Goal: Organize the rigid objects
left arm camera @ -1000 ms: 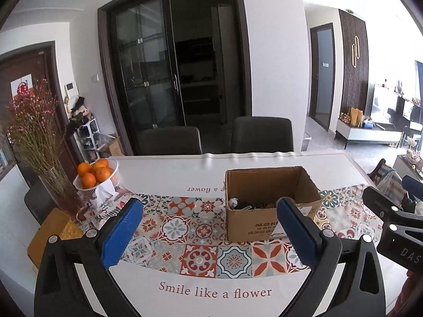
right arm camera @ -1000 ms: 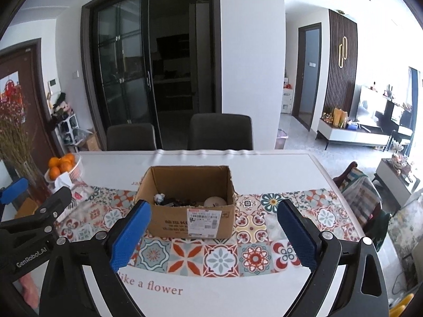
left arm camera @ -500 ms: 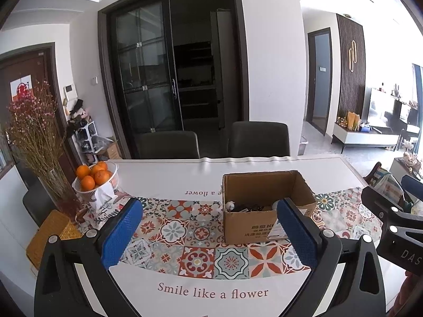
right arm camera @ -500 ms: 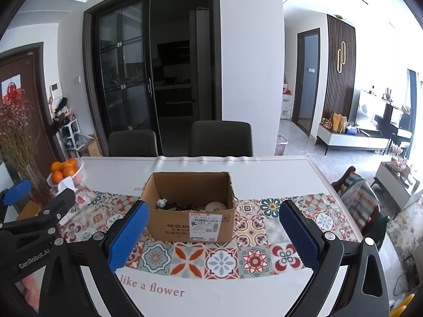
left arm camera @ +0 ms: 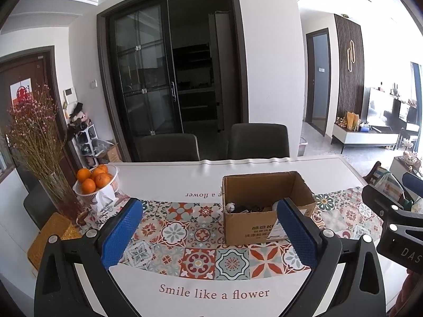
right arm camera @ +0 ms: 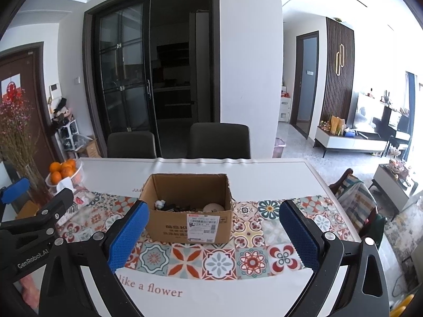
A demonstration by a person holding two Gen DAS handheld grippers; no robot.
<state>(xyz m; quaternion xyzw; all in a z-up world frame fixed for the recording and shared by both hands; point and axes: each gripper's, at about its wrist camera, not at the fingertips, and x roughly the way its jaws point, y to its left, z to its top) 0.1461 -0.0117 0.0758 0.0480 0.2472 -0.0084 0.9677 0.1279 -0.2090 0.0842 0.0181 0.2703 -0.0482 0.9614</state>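
Cardboard box (right arm camera: 189, 208) lies dead ahead of right gripper (right arm camera: 211, 233), nearer than left gripper (left arm camera: 208, 233), which sees it offset right. Both grippers spread wide, holding nothing.

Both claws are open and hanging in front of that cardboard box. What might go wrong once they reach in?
1. The box is light and open-topped; a gripper nudging its wall might slide it along the tablecloth.
2. The things inside lie jumbled, a round pale one beside dark tangled bits, so fingers may snag two at once.
3. The left gripper and right gripper hover close together and may collide.
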